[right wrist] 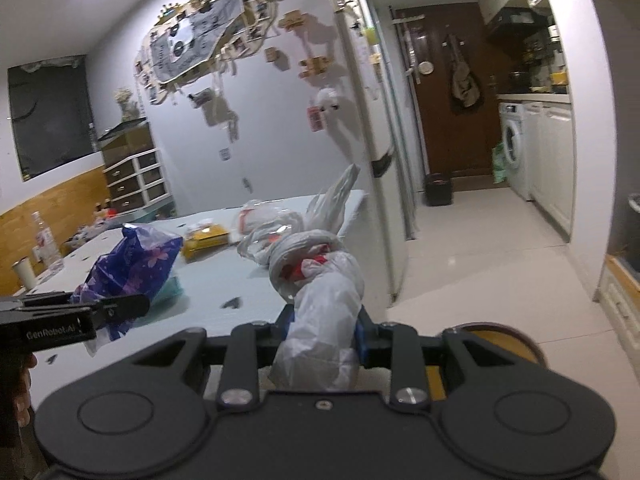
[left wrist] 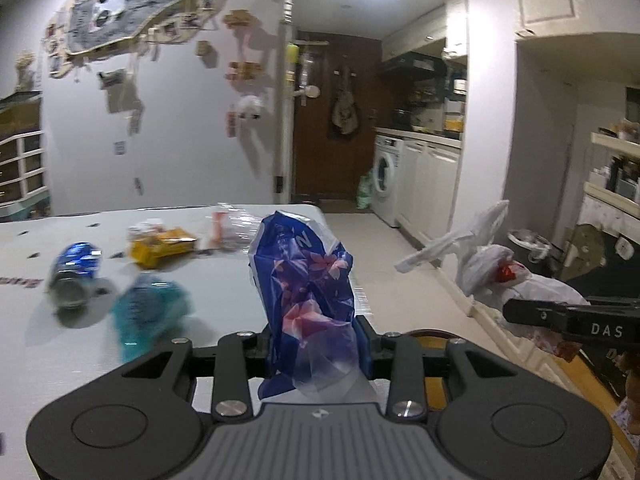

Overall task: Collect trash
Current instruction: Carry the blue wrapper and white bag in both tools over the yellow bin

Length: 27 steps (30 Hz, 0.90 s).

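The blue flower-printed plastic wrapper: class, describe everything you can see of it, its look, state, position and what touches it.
The blue flower-printed plastic wrapper is crumpled, glossy film with pink blossoms and a white letter near its torn, open top. It stands roughly upright, pinched low down by the left claw, which is shut on it; a clear, wrinkled tail hangs below the grip. It is lifted above the pale table, touching nothing else. The right wrist view shows it too.

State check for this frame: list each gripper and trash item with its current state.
left gripper: shut on blue floral bag
right gripper: shut on knotted white bag
blue can: lying on table
yellow packet: on table
teal wrapper: on table
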{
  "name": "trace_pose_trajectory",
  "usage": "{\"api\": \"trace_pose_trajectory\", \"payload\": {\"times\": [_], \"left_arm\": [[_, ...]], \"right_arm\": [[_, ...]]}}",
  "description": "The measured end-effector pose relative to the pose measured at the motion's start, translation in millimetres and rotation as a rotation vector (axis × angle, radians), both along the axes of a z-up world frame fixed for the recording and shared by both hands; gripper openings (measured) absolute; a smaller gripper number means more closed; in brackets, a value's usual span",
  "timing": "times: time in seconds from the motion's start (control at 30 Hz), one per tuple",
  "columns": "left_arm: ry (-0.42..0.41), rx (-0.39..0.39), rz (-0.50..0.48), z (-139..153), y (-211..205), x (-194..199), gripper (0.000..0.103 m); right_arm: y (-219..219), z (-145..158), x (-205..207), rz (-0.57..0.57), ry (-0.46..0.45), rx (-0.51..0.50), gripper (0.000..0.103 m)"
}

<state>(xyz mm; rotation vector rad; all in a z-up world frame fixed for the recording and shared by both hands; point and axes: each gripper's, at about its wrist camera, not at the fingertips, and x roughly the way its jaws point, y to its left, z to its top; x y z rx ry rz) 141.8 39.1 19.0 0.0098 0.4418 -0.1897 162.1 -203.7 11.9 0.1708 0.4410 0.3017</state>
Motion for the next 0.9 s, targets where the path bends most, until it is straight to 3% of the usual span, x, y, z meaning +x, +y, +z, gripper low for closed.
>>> {"api": "trace_pose_trajectory", "payload": {"times": [0.4, 0.9], "left_arm": [[0.027, -0.009, -0.112, -20.8, -98.4, 30.6, 0.038], [0.077, -0.02, -0.136, -61.8, -191.4, 81.8, 0.038]], "right_arm": [[-79.3, -17.7, 4.5, -0.108, 0.007, -0.012, 0.03], [-140.5, -63.8, 38.4, -0.21, 0.062, -0.077, 0.031]]}}
